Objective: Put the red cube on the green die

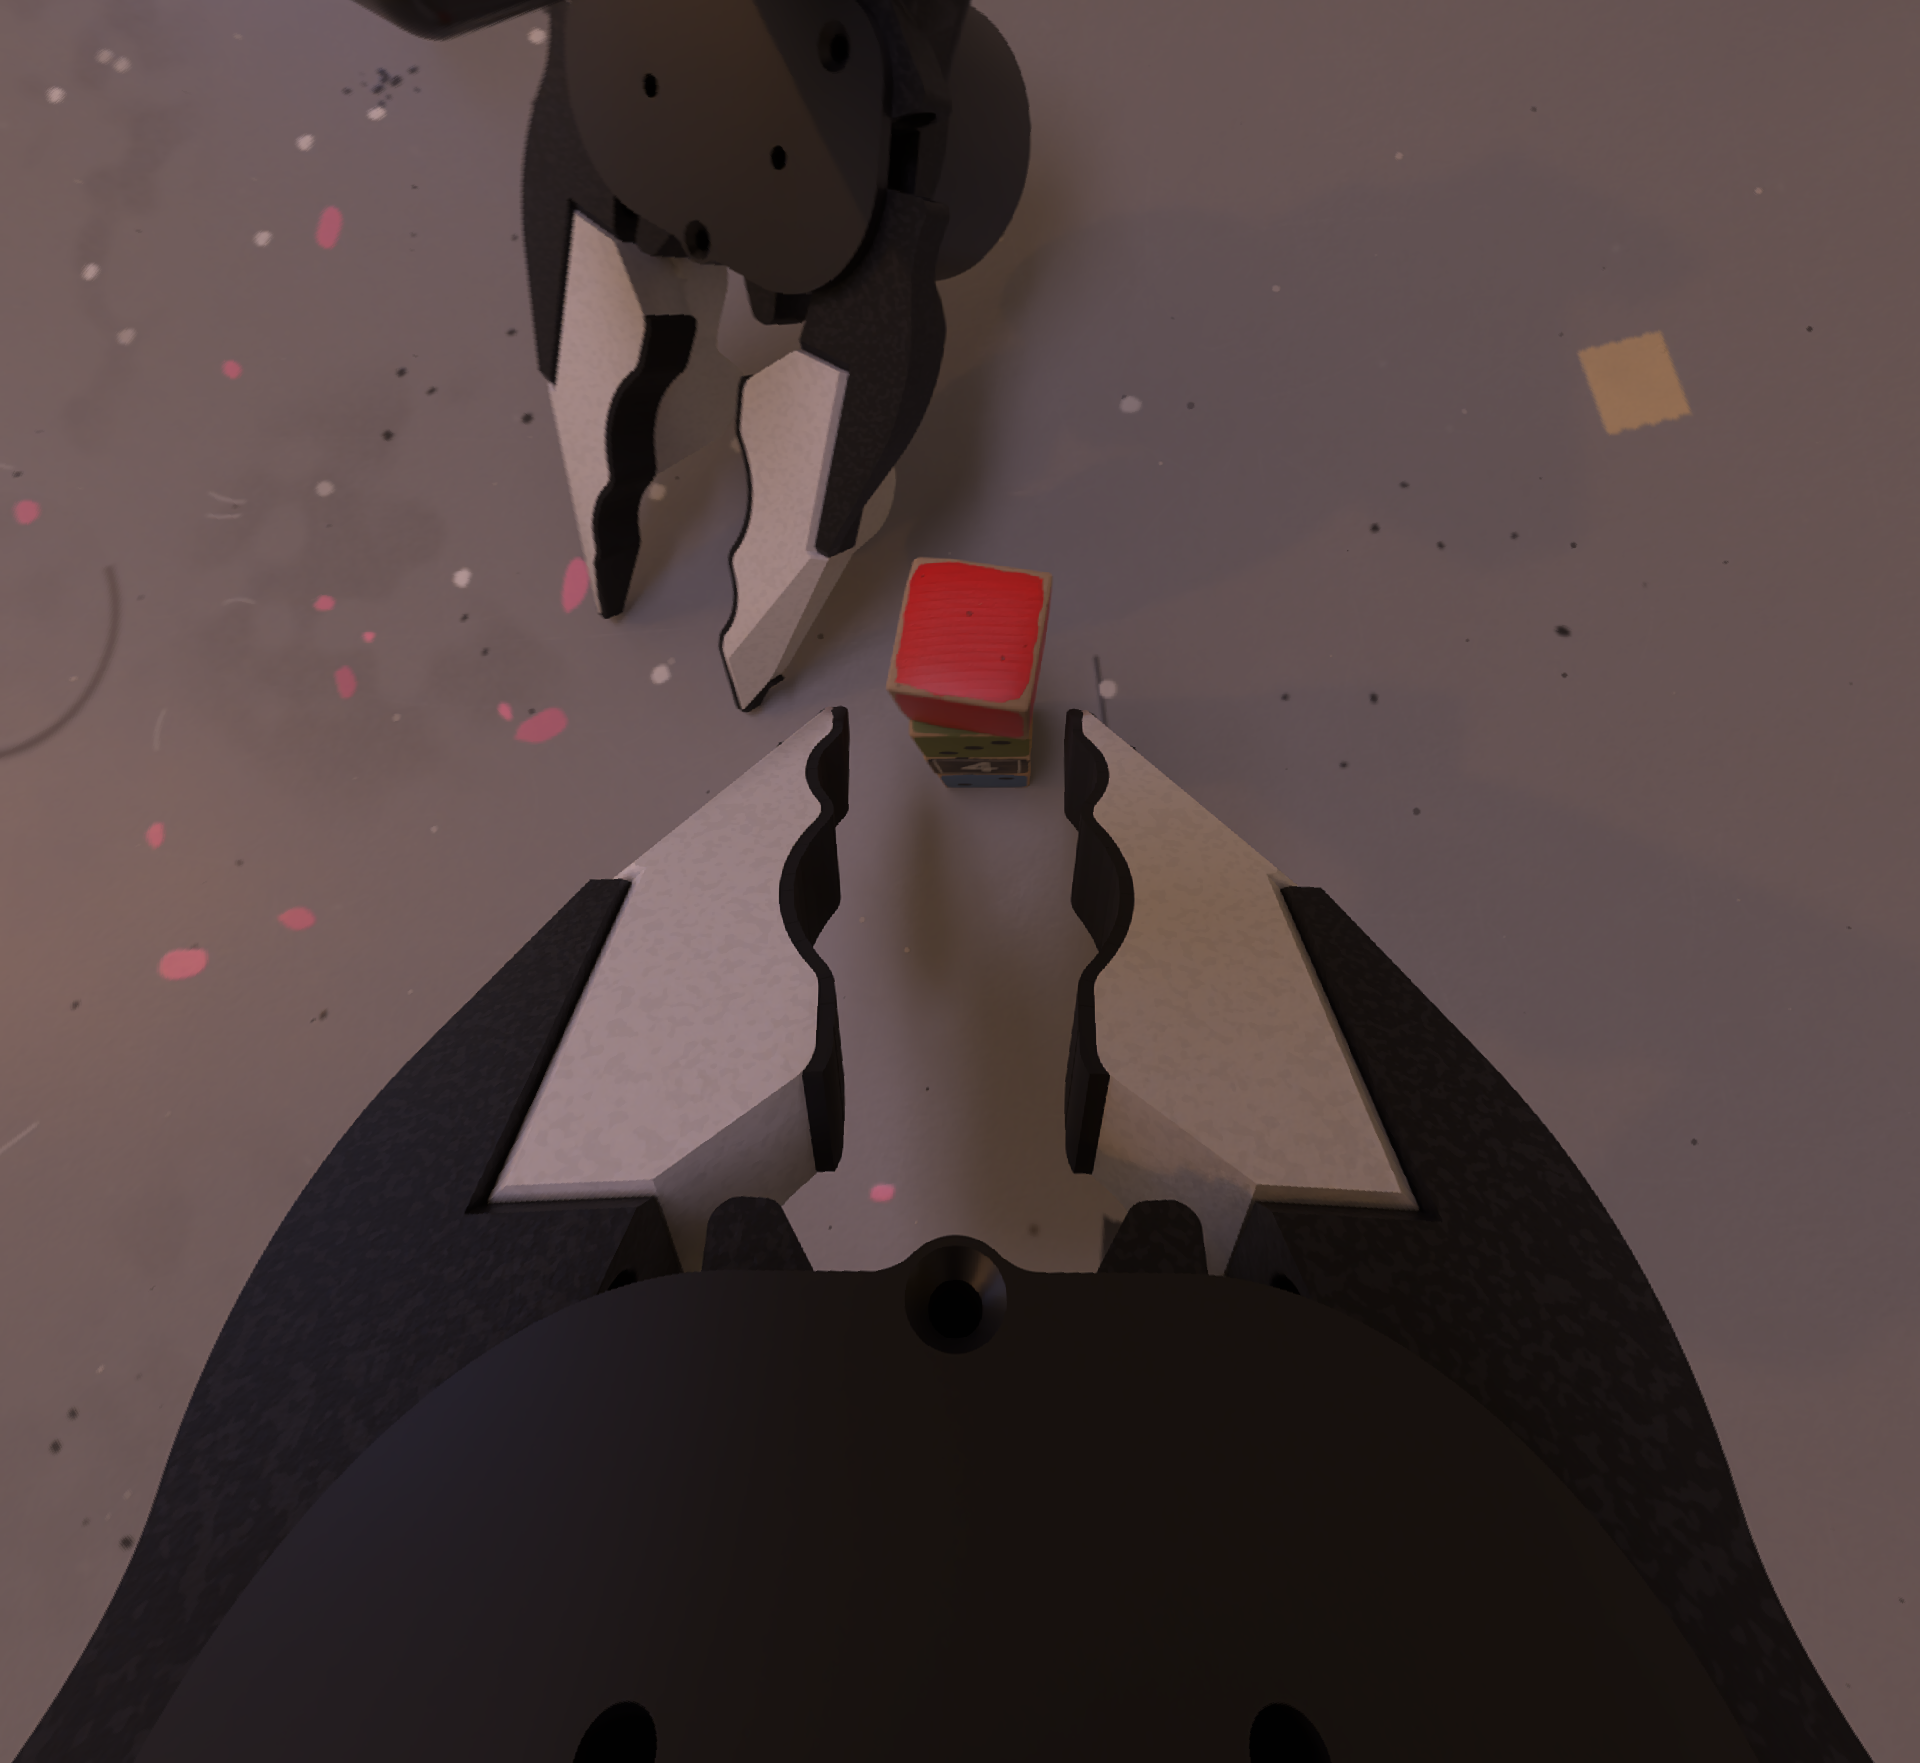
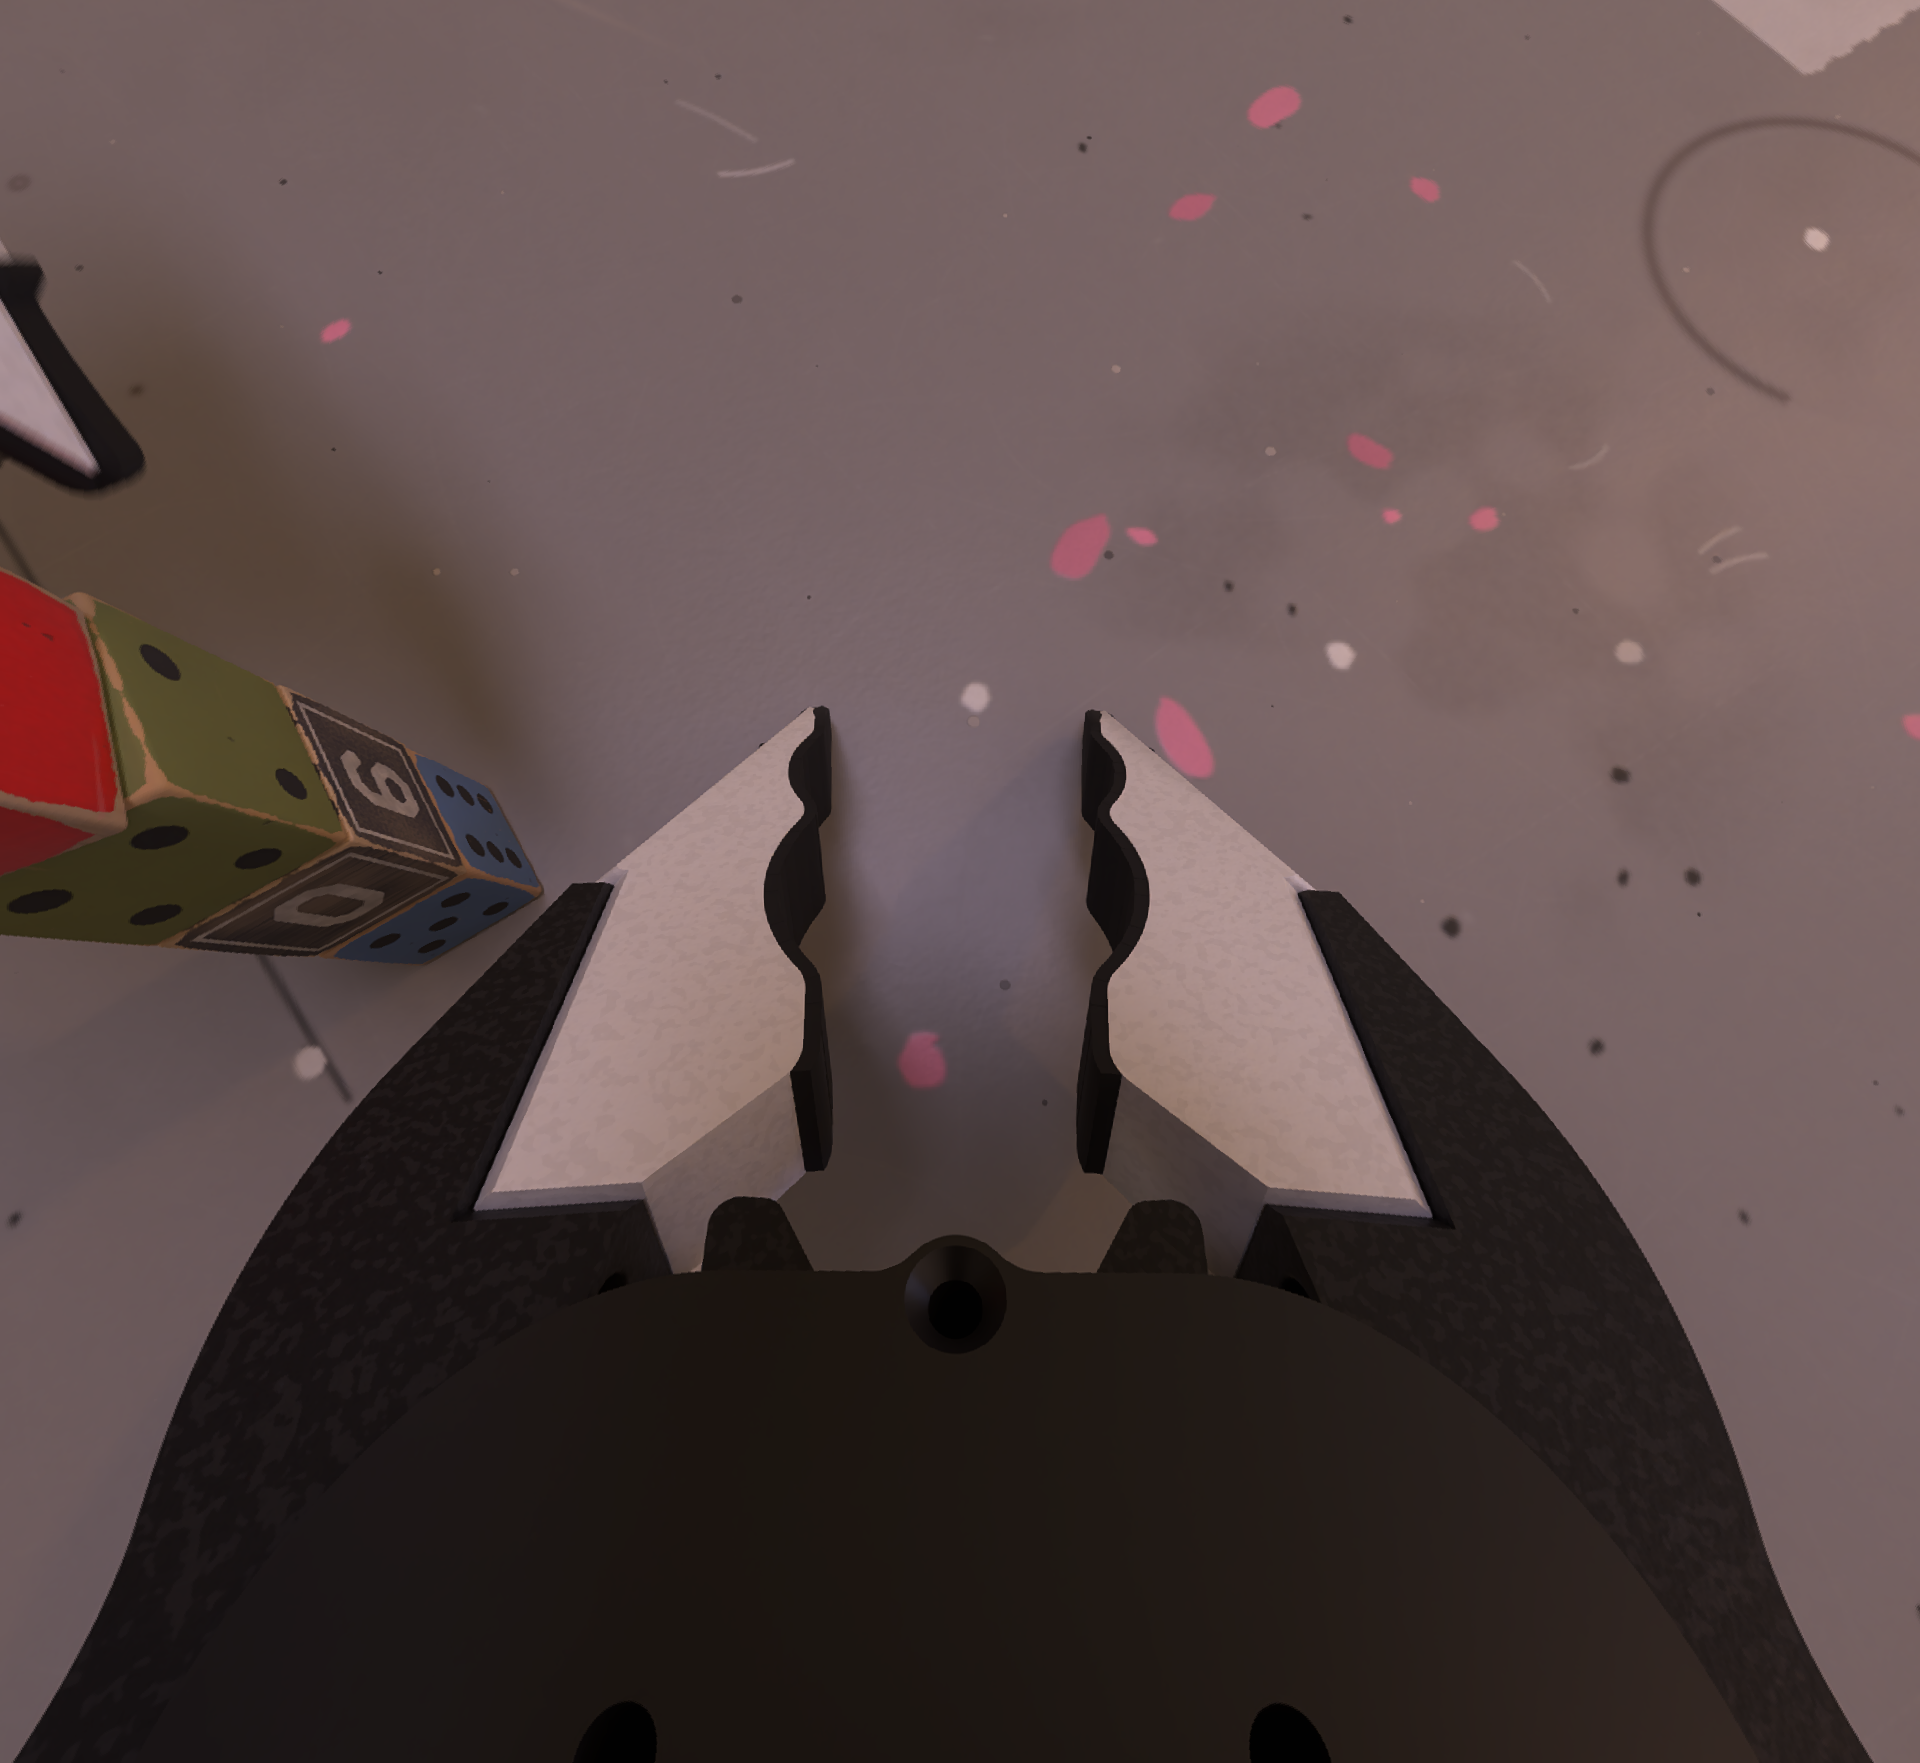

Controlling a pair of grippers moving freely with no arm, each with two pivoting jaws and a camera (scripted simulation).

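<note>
**Red cube tops four-block stack**

The red cube (image 1: 969, 638) sits slightly askew on the green die (image 2: 223, 778), which rests on a black numbered block (image 2: 364, 840) and a blue die (image 2: 468, 872) on the speckled grey table (image 1: 1455, 778). The left hand-held gripper (image 1: 956, 721) hangs above the stack, jaws apart and empty. The right hand-held gripper (image 2: 956, 721), jaws also apart and empty, is just beside the stack.

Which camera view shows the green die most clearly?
The right wrist view: the green die shows two full faces with black dots, between the red cube and a black numbered block. In the left wrist view only a thin green strip shows under the cube.
</note>
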